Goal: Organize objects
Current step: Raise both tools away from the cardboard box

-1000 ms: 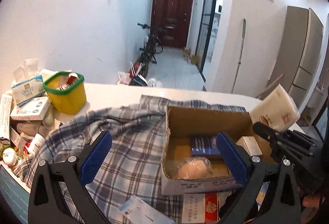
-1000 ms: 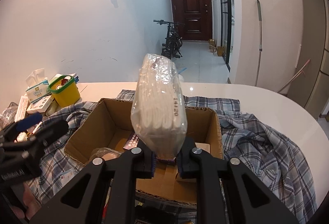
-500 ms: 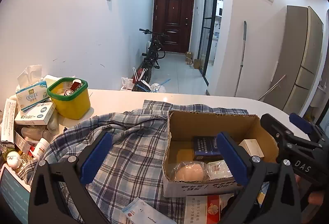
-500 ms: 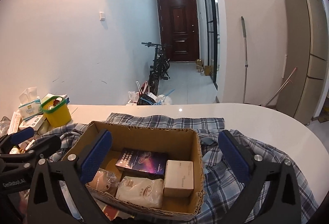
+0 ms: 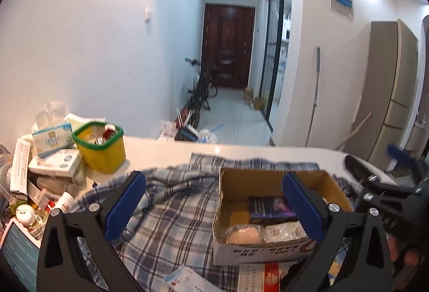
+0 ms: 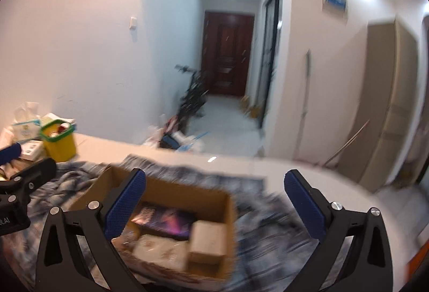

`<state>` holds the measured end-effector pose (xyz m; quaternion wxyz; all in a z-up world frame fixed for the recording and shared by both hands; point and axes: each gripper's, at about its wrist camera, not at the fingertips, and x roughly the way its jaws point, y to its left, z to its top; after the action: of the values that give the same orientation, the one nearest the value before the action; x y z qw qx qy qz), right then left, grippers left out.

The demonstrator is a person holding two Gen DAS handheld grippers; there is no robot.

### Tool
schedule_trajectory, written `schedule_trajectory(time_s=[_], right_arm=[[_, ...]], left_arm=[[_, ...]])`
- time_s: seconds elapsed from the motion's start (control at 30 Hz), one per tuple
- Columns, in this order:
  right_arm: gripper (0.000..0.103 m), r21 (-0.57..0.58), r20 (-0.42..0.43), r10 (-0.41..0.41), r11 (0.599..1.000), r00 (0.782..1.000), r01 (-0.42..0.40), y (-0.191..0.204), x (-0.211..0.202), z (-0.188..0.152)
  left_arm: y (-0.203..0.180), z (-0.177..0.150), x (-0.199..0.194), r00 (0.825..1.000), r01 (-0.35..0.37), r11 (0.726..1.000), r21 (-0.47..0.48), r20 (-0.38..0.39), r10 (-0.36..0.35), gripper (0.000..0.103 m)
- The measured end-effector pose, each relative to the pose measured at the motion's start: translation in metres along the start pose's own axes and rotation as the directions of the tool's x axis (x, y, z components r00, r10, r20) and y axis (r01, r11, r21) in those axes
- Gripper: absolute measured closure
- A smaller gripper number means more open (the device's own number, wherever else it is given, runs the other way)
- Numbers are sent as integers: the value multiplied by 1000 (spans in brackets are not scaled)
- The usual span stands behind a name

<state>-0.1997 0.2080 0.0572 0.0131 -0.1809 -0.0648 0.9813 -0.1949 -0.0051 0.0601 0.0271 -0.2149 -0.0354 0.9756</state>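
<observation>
We see a white counter (image 5: 166, 155) under a checked shirt (image 5: 171, 214), then a cardboard box (image 5: 268, 179) of packets, partly hidden. Both our left tongs (image 5: 214, 204) and right tongs (image 6: 214, 204) gape, holding nothing. The right view is blurred.

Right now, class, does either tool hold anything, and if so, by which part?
Nothing is held. The right tool stands wide open with nothing between its pads; the white packet lies inside the cardboard box. The left tool is also open and holds nothing.

Left claw (image 5: 214, 206) and right claw (image 6: 214, 204) both gape wide, holding nothing.
</observation>
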Motion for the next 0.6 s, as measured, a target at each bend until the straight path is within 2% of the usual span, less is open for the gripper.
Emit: schedule_trajectory(time_s=[0.13, 0.27, 0.33, 0.4, 0.5, 0.6], right_arm=[[0, -15, 173, -77, 997, 982, 81, -10, -46, 17], [0, 18, 250, -83, 997, 965, 81, -18, -73, 28], [0, 39, 251, -63, 998, 966, 55, -22, -78, 34], [0, 59, 258, -36, 998, 966, 21, -27, -85, 42], [0, 74, 294, -26, 997, 955, 5, -23, -96, 46], [0, 37, 301, -47, 999, 952, 37, -12, -109, 43]], left_arm=[[-4, 5, -31, 991, 12, 1000, 25, 131, -15, 0], [-11, 11, -57, 977, 43, 996, 81, 203, -59, 0], [-16, 8, -71, 959, 46, 991, 129, 273, -80, 0], [-20, 5, -81, 938, -7, 990, 142, 345, -43, 0], [-20, 6, -96, 917, 42, 988, 152, 386, -98, 0], [-22, 1, -117, 877, 42, 981, 192, 462, -128, 0]])
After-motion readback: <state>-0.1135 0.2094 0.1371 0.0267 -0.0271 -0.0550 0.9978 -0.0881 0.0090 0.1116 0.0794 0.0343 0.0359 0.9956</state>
